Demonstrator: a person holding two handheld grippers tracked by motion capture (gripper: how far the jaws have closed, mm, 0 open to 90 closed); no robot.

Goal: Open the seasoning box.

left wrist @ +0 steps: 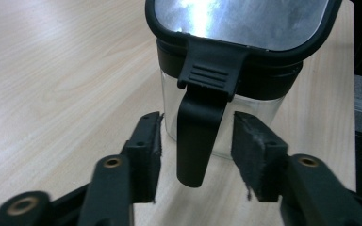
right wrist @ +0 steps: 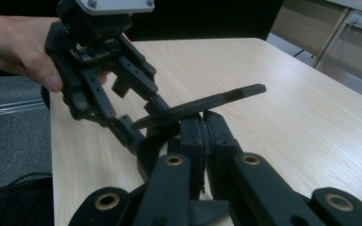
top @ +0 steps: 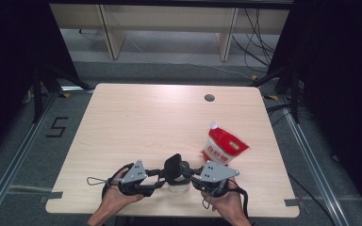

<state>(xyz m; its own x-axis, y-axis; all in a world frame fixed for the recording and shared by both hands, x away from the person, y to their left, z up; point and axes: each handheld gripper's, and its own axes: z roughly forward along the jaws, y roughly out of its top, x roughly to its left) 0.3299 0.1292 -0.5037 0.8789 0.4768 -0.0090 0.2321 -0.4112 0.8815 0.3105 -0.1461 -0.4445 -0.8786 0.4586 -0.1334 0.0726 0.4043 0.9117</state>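
Jaws: left gripper (left wrist: 195, 157) spread around the black latch tab (left wrist: 199, 136), not touching | right gripper (right wrist: 202, 136) pressed together | one clear glass jar with black flip lid (top: 176, 175) near table's (top: 136, 117) front edge | one red-white pouch (top: 224, 147) just beside

Bare forearms, no sleeves; black left gripper (top: 158, 181) and right gripper (top: 188, 178) carry grey three-cornered, screw-studded plates, brass-ringed pivots, trailing cables.

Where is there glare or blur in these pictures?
Left gripper view: bright glare on the jar lid, and the near jaws look soft. Right gripper view: the far table edge is soft. High view: even light, slightly grainy.
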